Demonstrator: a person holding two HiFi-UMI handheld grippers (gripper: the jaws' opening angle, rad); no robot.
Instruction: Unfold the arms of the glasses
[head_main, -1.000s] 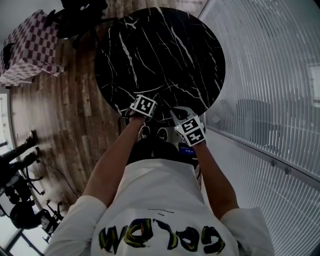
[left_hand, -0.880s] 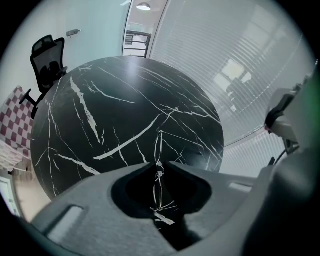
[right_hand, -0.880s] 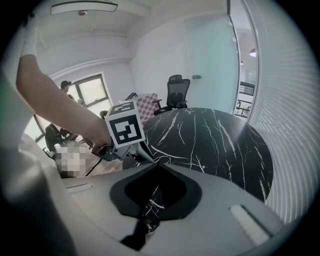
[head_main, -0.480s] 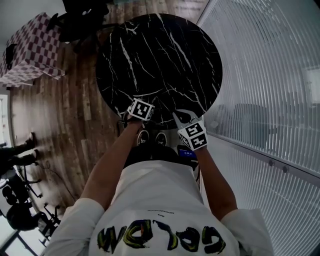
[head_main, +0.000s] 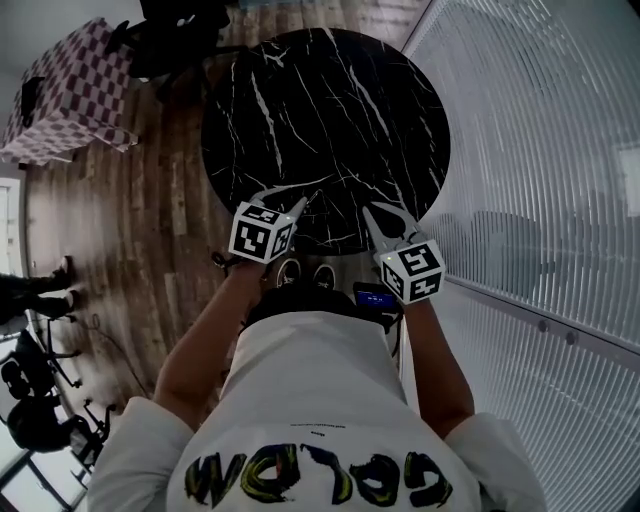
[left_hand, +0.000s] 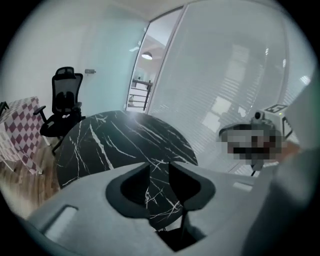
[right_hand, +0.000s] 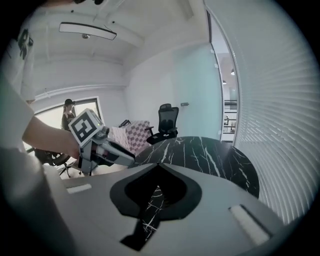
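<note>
The round black marble table (head_main: 330, 110) carries no glasses that I can make out in any view. My left gripper (head_main: 284, 203) hangs over the table's near edge, its jaws open with only the veined tabletop showing through the gap (left_hand: 159, 172). My right gripper (head_main: 385, 214) hovers over the same edge further right, its jaws shut tip to tip with nothing between them (right_hand: 159, 164). The left gripper's marker cube (right_hand: 84, 126) shows at the left of the right gripper view. The right gripper (left_hand: 270, 120) shows at the right of the left gripper view, partly under a blurred patch.
A black office chair (left_hand: 64, 102) and a checkered-cloth table (head_main: 70, 90) stand beyond the marble table on the wooden floor (head_main: 140, 230). A ribbed glass wall (head_main: 540, 150) runs along the right. A person (right_hand: 68, 120) stands far off at the left.
Both grippers have risen from the table's near edge toward the head camera. The left gripper's jaws have come apart; the right's stay shut.
</note>
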